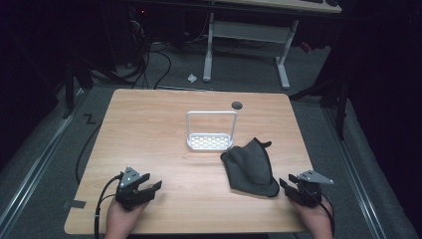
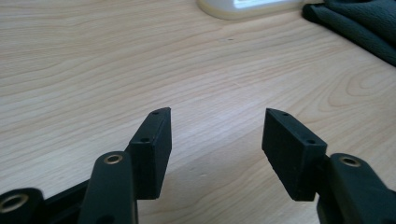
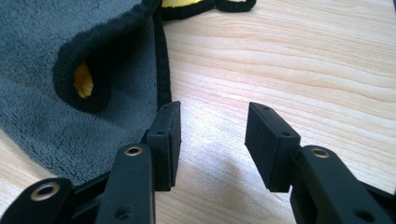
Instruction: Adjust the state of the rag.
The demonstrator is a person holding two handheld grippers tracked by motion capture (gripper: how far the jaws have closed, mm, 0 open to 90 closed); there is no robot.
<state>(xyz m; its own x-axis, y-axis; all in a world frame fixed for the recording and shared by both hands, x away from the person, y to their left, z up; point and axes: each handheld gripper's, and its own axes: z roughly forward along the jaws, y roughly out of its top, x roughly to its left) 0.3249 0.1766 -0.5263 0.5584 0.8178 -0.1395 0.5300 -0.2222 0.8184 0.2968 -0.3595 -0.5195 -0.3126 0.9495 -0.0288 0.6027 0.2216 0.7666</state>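
In the high view, the left gripper (image 1: 151,187) is resting at the lower left of the frame, near the front edge of the tabletop (image 1: 164,149), with a hand (image 1: 122,219) gripping it from below. Its jaws are standing wide apart, and in the left gripper view (image 2: 217,135) nothing but bare wood is lying between them.

The right gripper (image 1: 284,185) is sitting at the lower right of the high view, with the other hand (image 1: 314,219) behind it. Its jaws are also spread apart and are holding nothing. In the right gripper view (image 3: 212,135) bare wood is showing between the jaws, while the left one is standing just beside the hem of the grey cloth (image 3: 60,70); whether it is touching the hem cannot be told.

The grey cloth (image 1: 251,167) is lying crumpled at the lower centre-right of the high view, just left of the right gripper. In the right gripper view it is filling the upper left, with a fold showing a yellow underside. In the left gripper view its dark edge (image 2: 355,23) is appearing at the upper right.

A white rack (image 1: 211,130) with an upright frame and a perforated base is standing at the centre of the high view, just above and left of the cloth.
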